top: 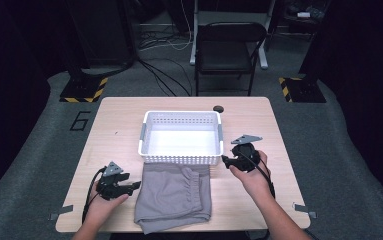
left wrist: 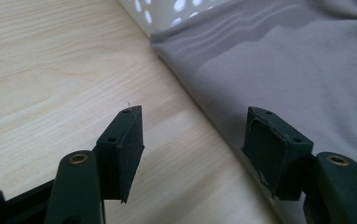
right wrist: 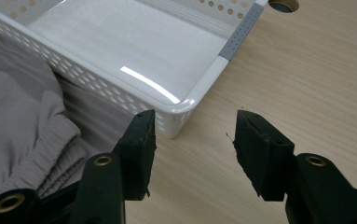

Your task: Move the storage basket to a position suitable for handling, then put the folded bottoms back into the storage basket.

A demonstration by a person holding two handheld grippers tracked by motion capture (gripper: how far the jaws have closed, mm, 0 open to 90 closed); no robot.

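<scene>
Grey folded shorts (top: 173,196) with an elastic waistband lie on the wooden table (top: 119,112) just in front of a white perforated basket (top: 181,159), which has nothing in it. My left gripper (top: 135,186) stands open at the shorts' left edge; in the left gripper view its jaws straddle the grey cloth's edge (left wrist: 278,74) without touching it. My right gripper (top: 224,160) is open too, held at the basket's front right corner (right wrist: 185,105), with the shorts (right wrist: 22,121) off to its left. Both grippers hold nothing.
A small dark round hole (top: 218,108) sits in the table behind the basket. A black folding chair (top: 229,50) stands beyond the far edge. Cables trail on the floor. Bare table lies left and right of the shorts.
</scene>
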